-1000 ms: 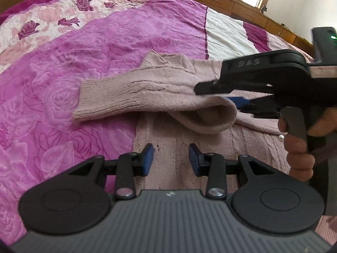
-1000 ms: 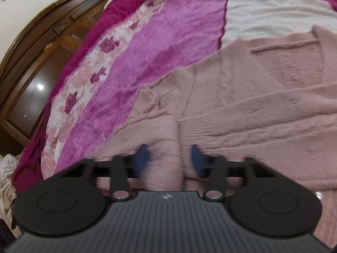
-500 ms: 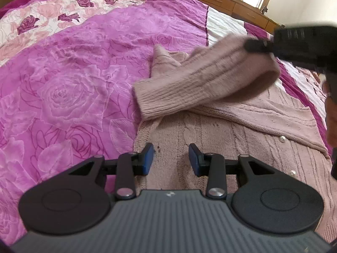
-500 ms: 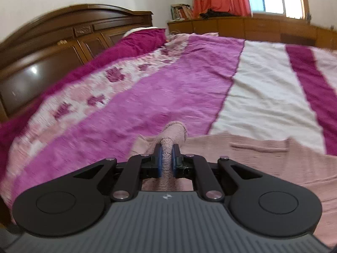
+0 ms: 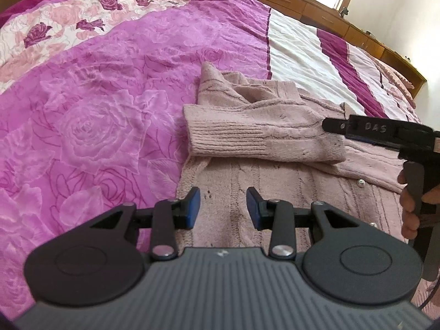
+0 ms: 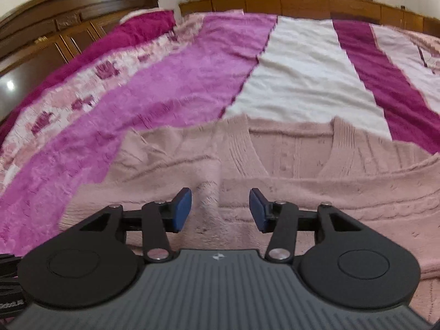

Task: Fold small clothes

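Left wrist view, left to right. One bedspread [image 5: 104,104], magenta with a rose pattern, fills the left half of the frame; a pale floral band runs along its upper left, and one white stripe and one dark magenta stripe cross the upper right. One pink knitted cardigan [image 5: 275,192] lies flat right of centre. One sleeve [image 5: 255,134] is folded across its body, ribbed cuff pointing toward frame left. At least three small pearl buttons [image 5: 360,183] show down the front at right.

Left gripper [image 5: 222,207], bottom centre: two blue pads, moderately apart, nothing between them, hovering over the cardigan's lower body.

Right gripper [image 5: 337,126], at the right edge: seen side-on, its tip just at the sleeve's upper end. One hand [image 5: 412,200] grips its handle.

Right wrist view, left to right. One dark wooden headboard [image 6: 63,30] at upper left, one low wooden cabinet run [image 6: 302,2] along the top. The cardigan [image 6: 275,165] spans the lower middle, V-neck opening toward the top of the frame. The right gripper [image 6: 220,209] has just been opening; its two pads stand parted with no cloth pinched, the knit lying below them.
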Available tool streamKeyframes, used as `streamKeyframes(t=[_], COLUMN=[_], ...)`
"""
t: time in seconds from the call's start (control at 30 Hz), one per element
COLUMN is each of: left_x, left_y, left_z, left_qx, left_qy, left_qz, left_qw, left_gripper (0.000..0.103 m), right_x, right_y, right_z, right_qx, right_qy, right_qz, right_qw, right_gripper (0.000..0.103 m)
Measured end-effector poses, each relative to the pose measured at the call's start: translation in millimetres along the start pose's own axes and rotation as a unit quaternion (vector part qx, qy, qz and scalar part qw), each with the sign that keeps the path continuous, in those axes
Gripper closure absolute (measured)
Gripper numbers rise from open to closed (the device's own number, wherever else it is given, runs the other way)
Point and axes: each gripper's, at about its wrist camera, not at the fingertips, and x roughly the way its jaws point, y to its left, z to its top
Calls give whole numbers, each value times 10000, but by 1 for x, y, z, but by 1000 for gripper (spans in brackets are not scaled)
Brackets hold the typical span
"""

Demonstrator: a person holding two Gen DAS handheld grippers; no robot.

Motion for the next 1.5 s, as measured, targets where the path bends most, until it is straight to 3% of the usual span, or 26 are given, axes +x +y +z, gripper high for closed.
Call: streamKeyframes(t=[0.17, 0.4, 0.67, 0.97, 1.03, 1.07, 1.2, 1.5], left_x=[-15, -25, -24, -24, -25, -25, -27, -29], left_y=[4, 21, 31, 43, 43, 43, 42, 35], left_z=[4, 3, -4, -10, -10, -10, -8, -1], left_qx=[101, 23, 104, -85, -104, -110, -95, 6], left_qy=[-22, 78, 204, 268, 263, 262, 228, 121], left_qz=[218, 500, 631, 602, 596, 595, 589, 559], left_qw=[9997, 9987, 9977, 9978, 9978, 9978, 9980, 9984], left_gripper=[64, 64, 64, 64, 64, 64, 64, 64], right_x=[-22, -17, 3, 38, 42, 42, 36, -7], right_y=[26, 72, 117, 139, 143, 144, 135, 96], right_z=[3, -8, -21, -29, -31, -32, -25, 8], right_qx=[-349, -559, -832, -1156, -1266, -1305, -1051, -432], right_qy=[-202, 172, 422, 741, 722, 686, 537, -268], right_qz=[496, 1301, 1484, 1415, 1284, 1170, 1209, 1062], right_qw=[9980, 9898, 9845, 9804, 9810, 9821, 9856, 9930], right_gripper=[41, 39, 34, 34, 41, 56, 88, 93])
